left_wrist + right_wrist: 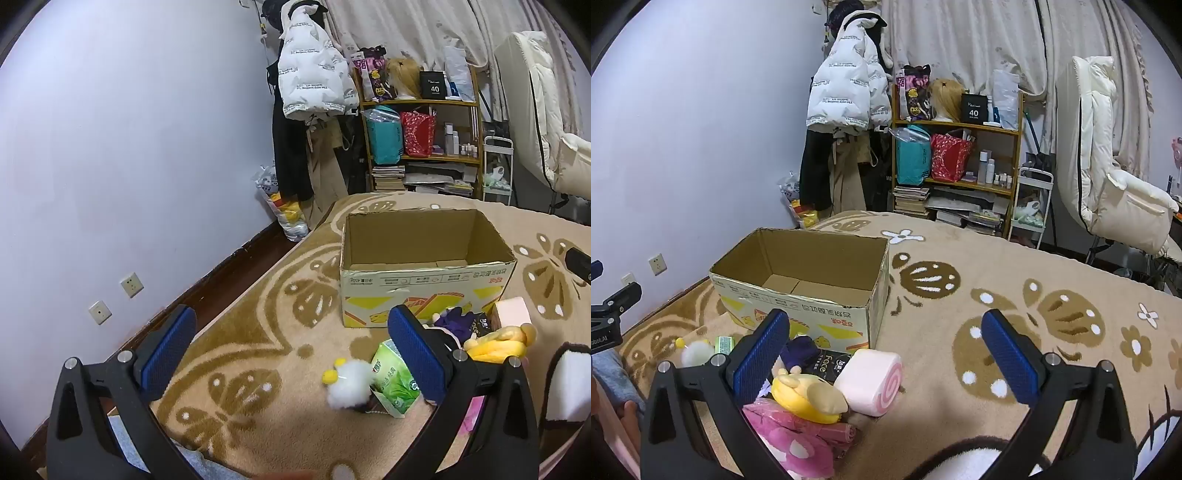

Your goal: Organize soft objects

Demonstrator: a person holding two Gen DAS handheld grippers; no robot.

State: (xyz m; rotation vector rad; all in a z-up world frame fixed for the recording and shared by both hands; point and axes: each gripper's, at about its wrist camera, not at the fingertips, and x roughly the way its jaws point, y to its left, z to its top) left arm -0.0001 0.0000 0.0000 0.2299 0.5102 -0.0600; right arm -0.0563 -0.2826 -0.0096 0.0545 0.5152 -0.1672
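Left view: left gripper (291, 345) spread wide and empty, open box (424, 291) upright on blanket (258, 332), green tissue pack (395, 376) and white plush (349, 384) before box; right view: right gripper (886, 347) spread, empty, black "Face" pack (825, 363) against box, pink swirl roll (870, 382) lying sideways just before box, swirl end facing right.

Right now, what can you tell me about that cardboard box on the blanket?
The cardboard box is plain brown inside, with yellow and red print and lettering on its pale outer walls. It stands upright and open-topped on the beige patterned blanket, and no objects show inside it. The top edges look rough and a little torn. Soft toys lie piled just in front of its printed side; whether any touch it is unclear.
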